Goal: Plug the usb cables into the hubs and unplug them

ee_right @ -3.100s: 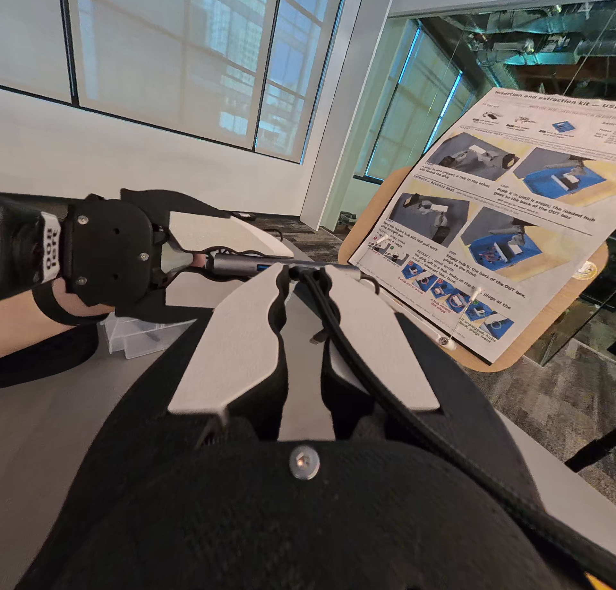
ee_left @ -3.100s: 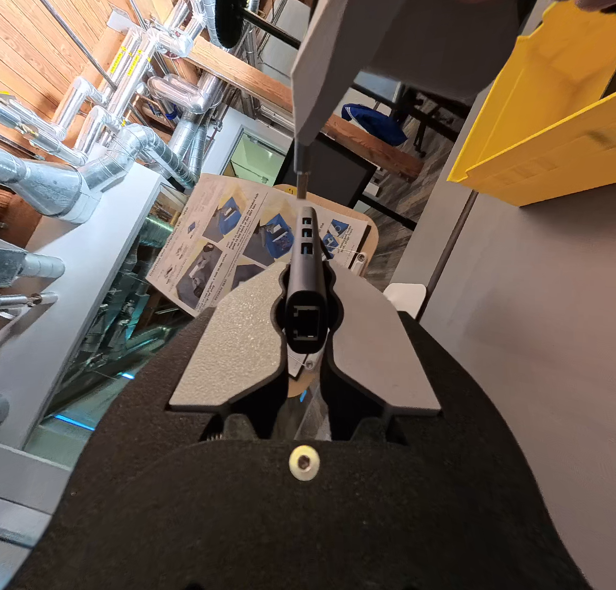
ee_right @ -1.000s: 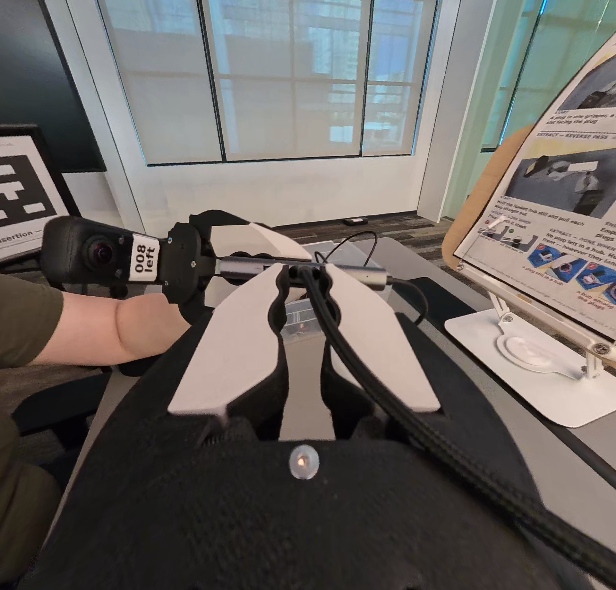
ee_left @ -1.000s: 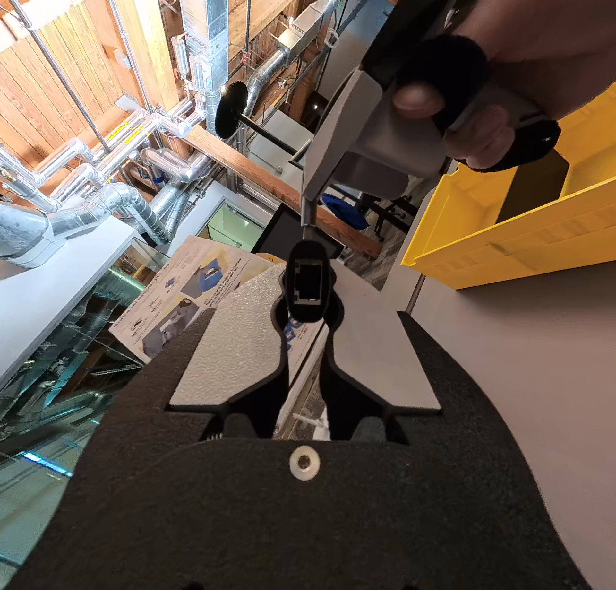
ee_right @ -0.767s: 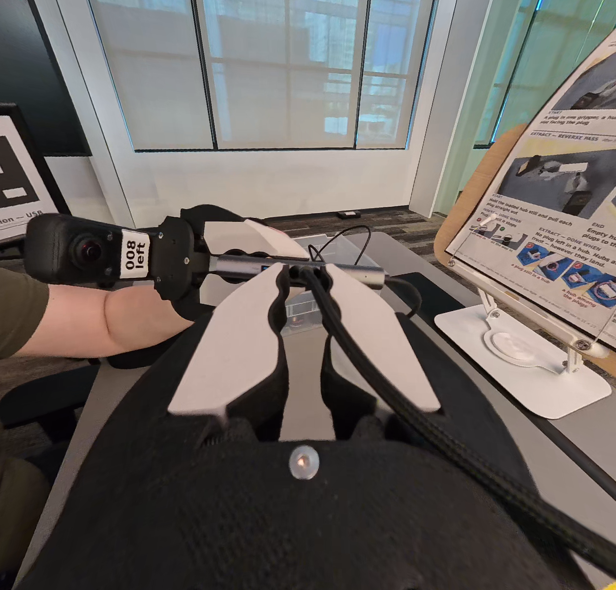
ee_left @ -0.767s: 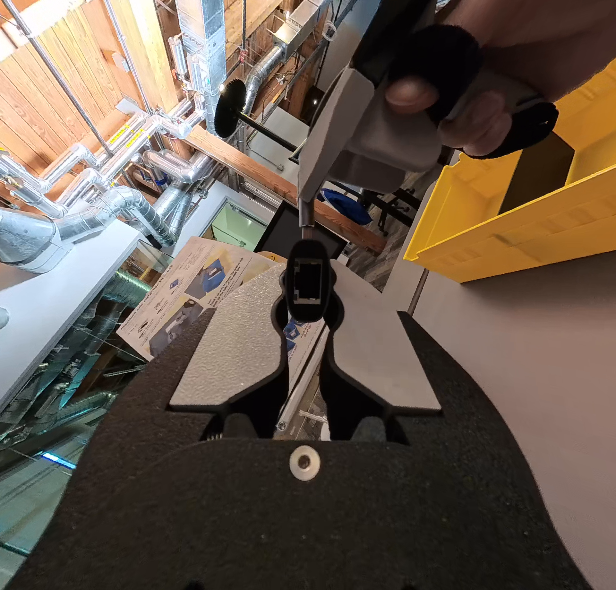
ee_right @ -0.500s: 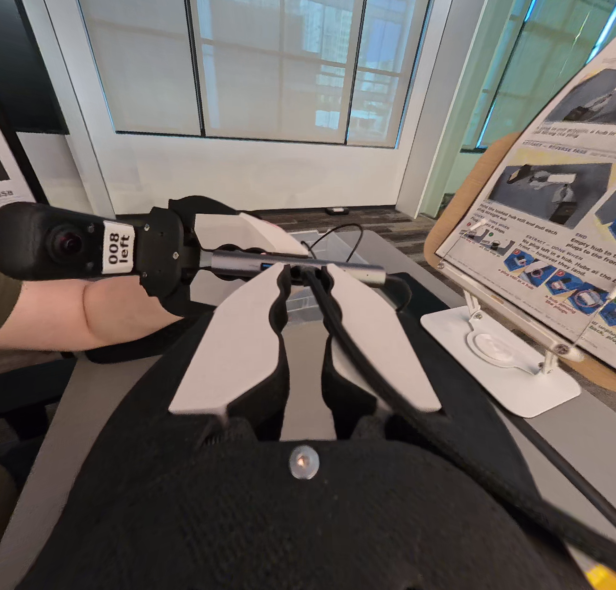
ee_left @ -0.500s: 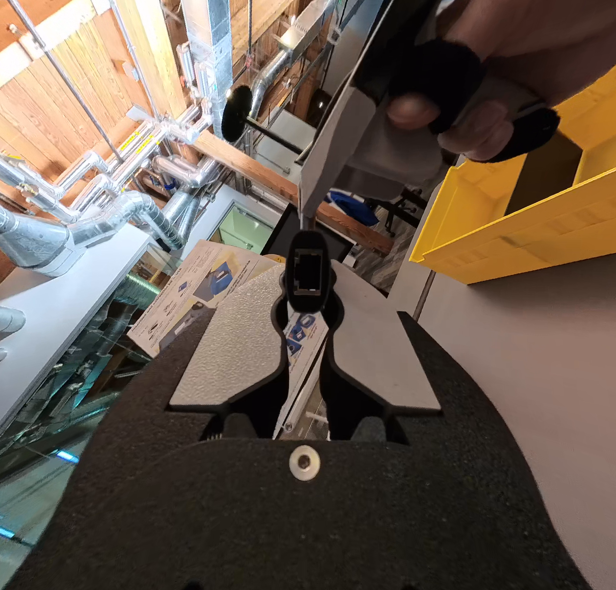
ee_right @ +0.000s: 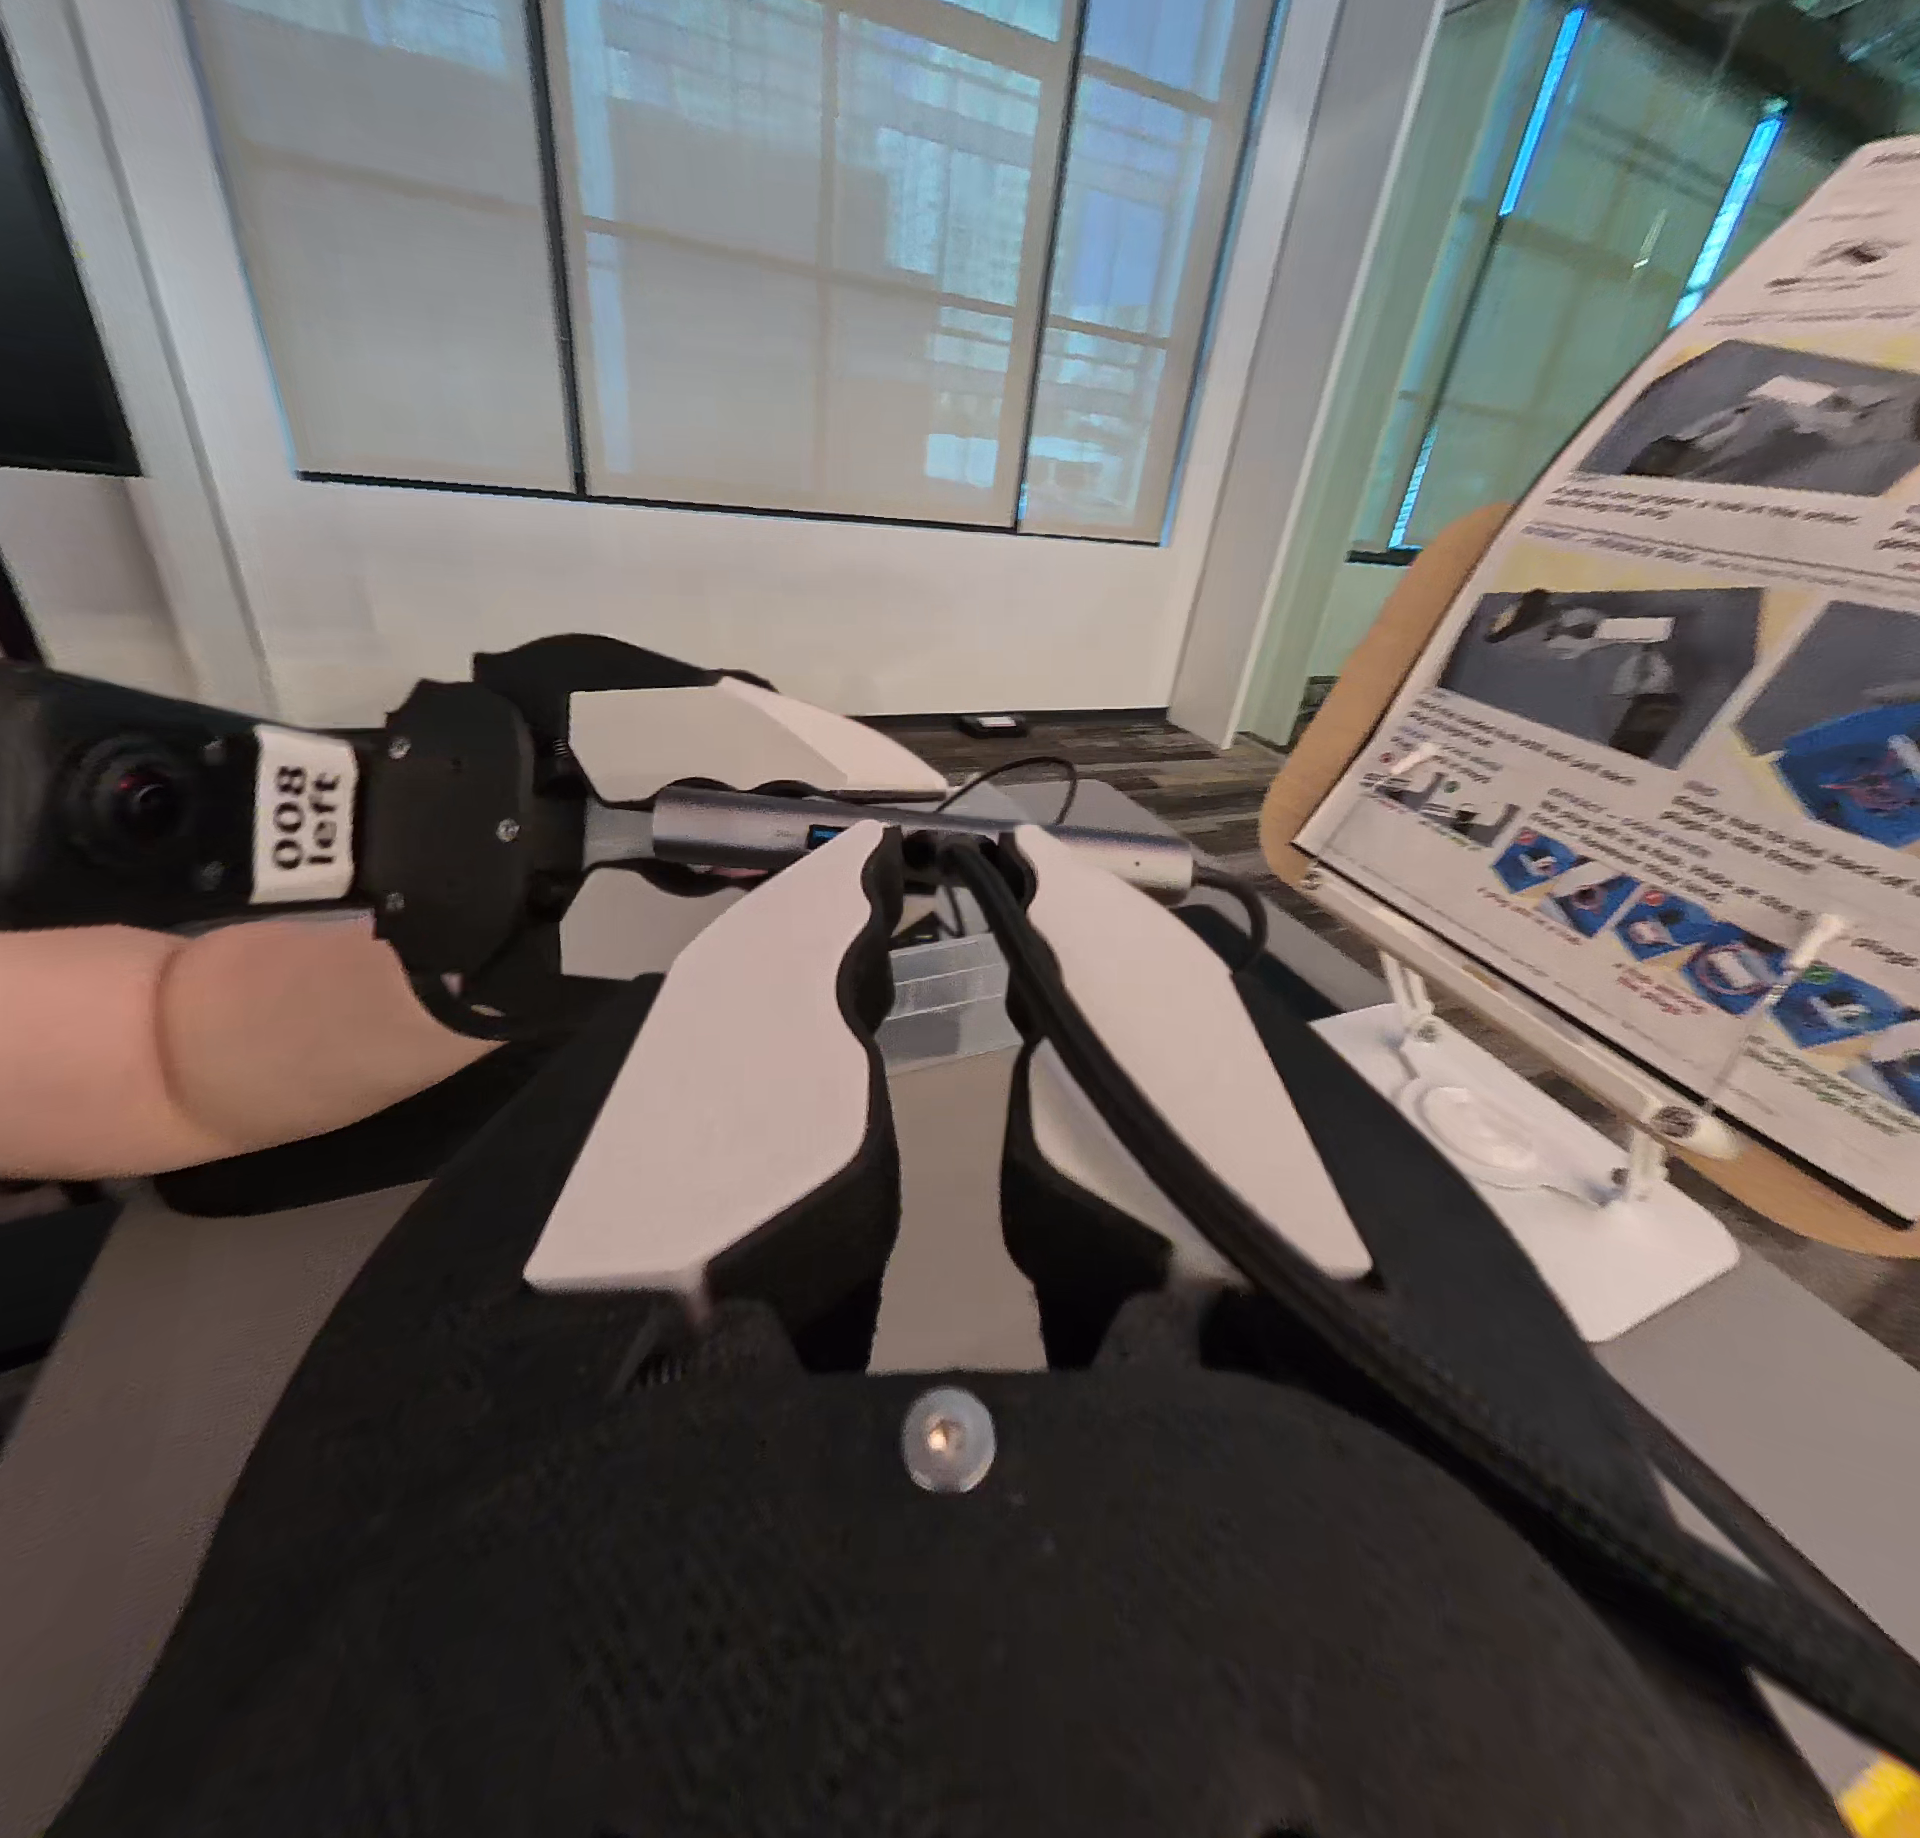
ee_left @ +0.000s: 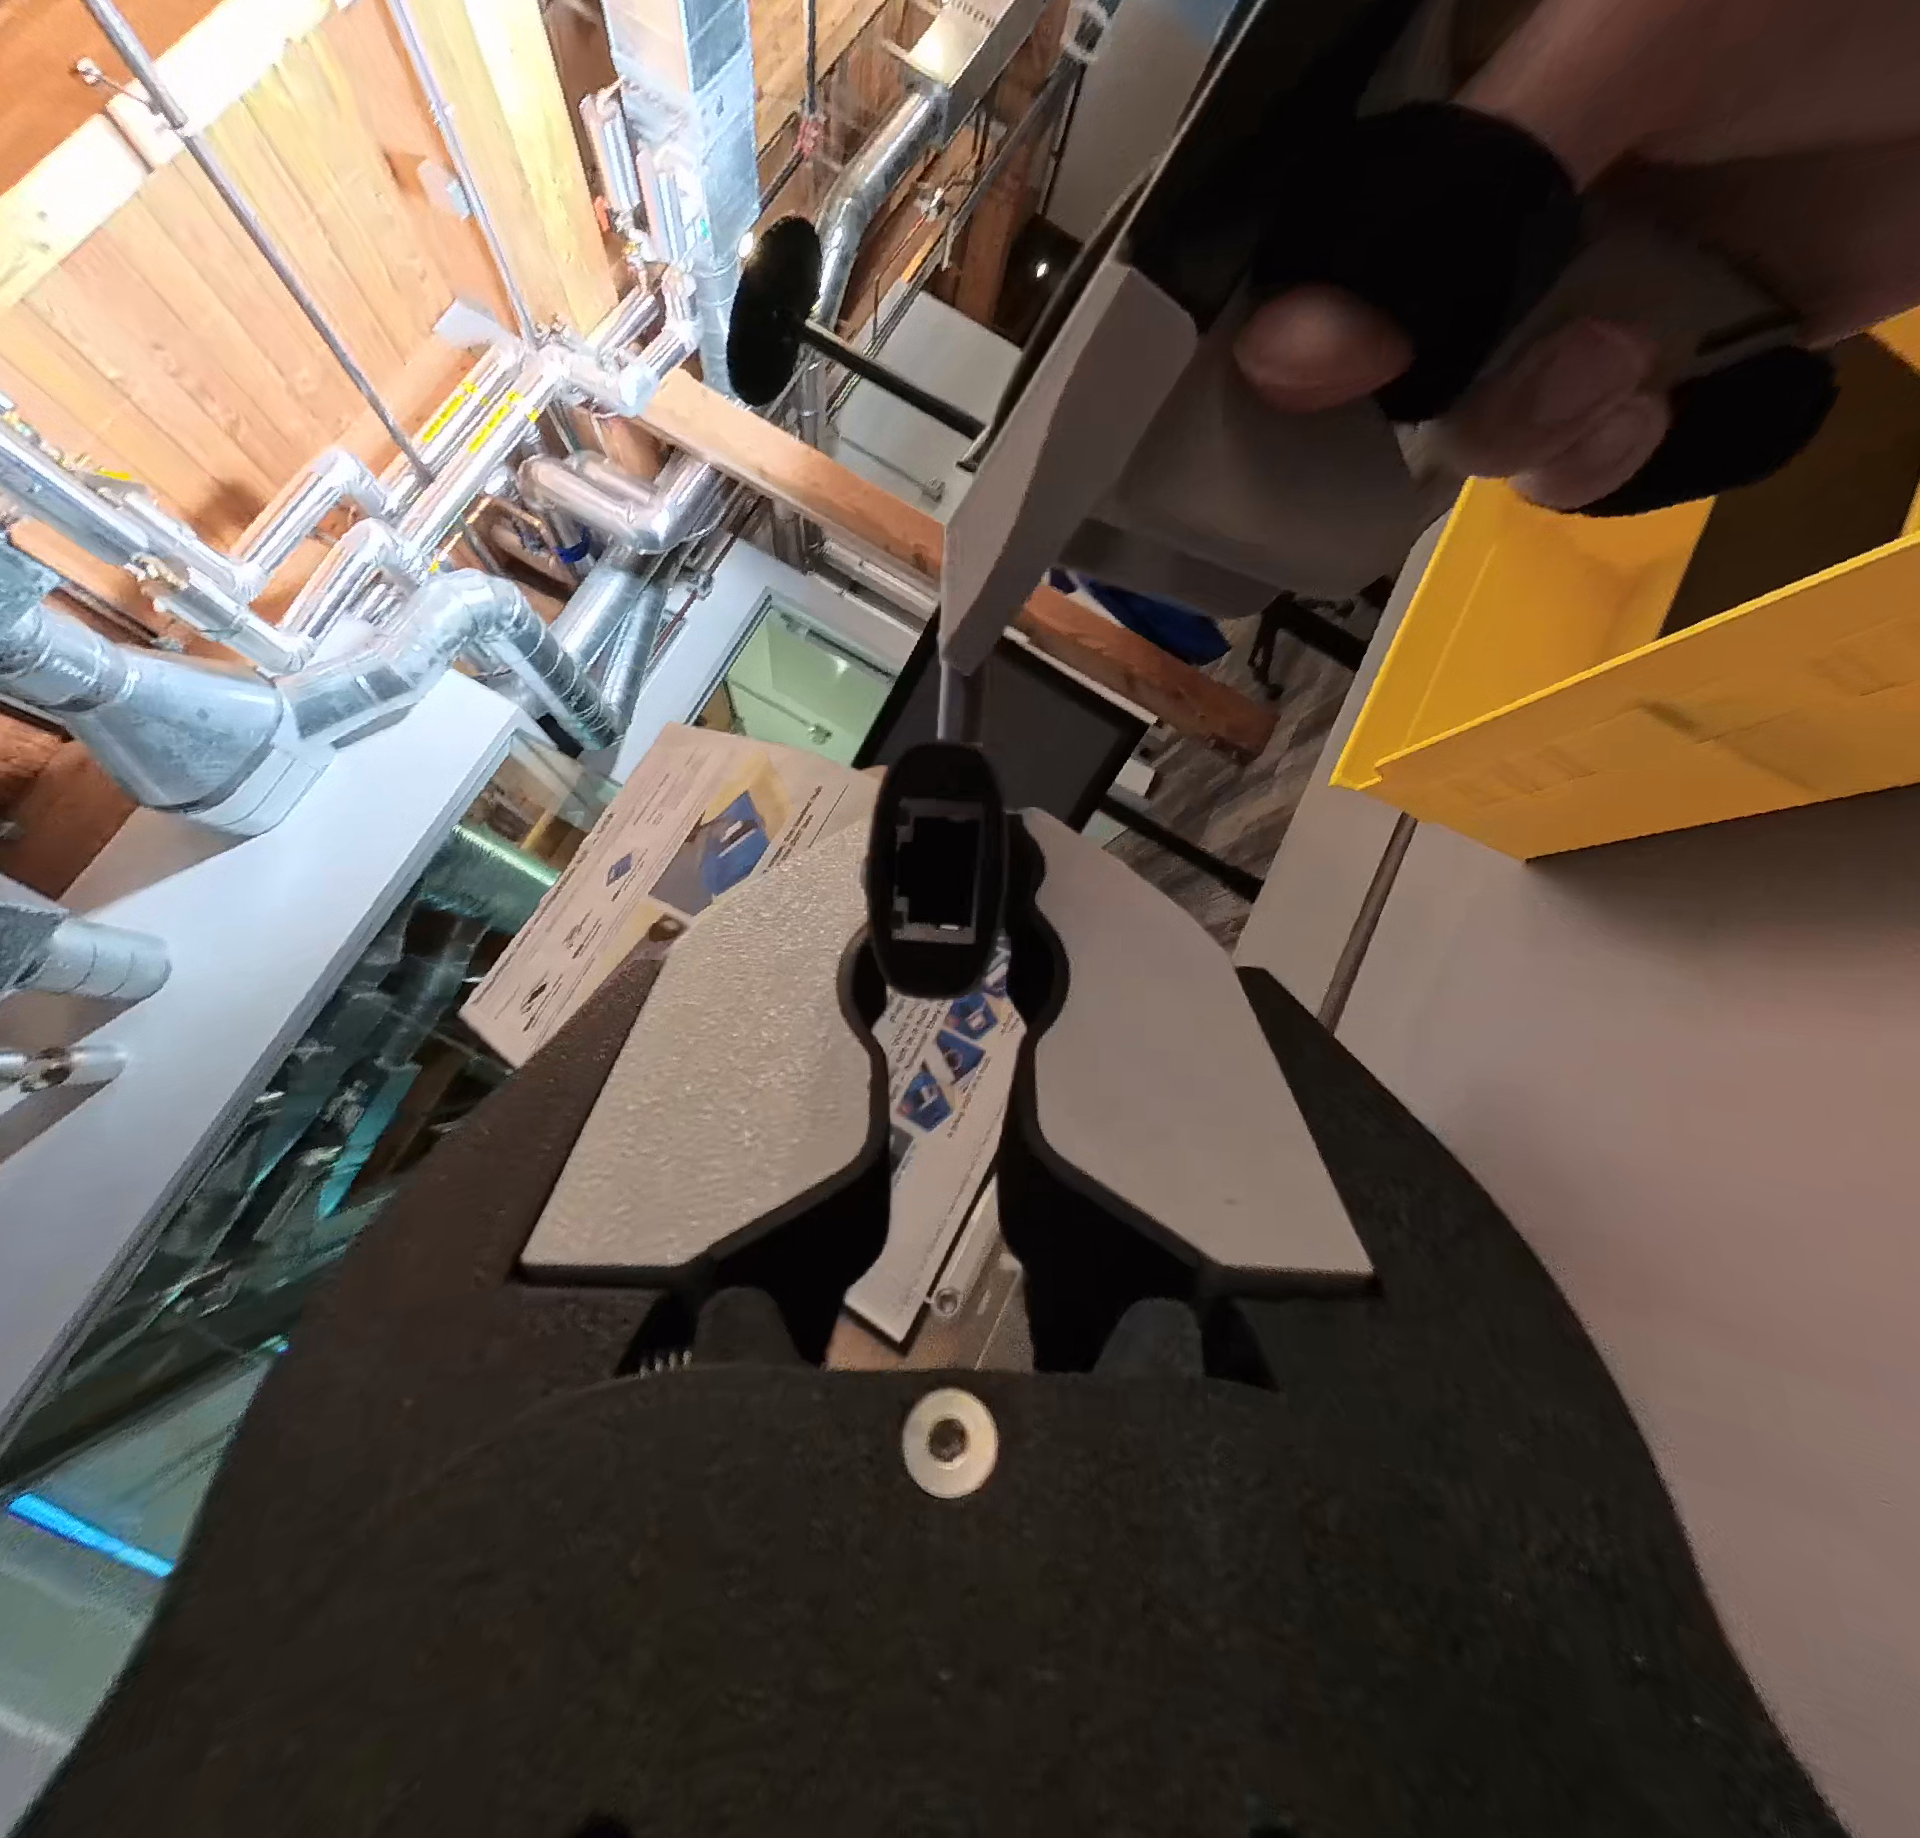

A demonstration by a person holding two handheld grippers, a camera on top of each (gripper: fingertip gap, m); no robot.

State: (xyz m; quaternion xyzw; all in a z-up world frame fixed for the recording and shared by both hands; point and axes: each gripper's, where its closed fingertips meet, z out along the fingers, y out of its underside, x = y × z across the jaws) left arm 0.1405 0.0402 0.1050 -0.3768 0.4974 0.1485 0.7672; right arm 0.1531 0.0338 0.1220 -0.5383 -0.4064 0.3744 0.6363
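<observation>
I can't see the plug (ee_right: 920, 853) behind my right gripper's fingertips (ee_right: 868, 858); the black cable (ee_right: 1299, 1258) runs off frame.

Tall gridded windows (ee_right: 727, 230) — white wall below; overhead, silver ducts (ee_left: 312, 645) on wooden ceiling (ee_left: 156, 261).

— What sits on the grey table (ee_right: 1714, 1373)?
— A white stand base (ee_right: 1538, 1217) propping a tilted instruction board (ee_right: 1662, 853), a clear plastic box (ee_right: 945, 999) mid-table, and a yellow bin (ee_left: 1621, 708) near the edge.
</observation>
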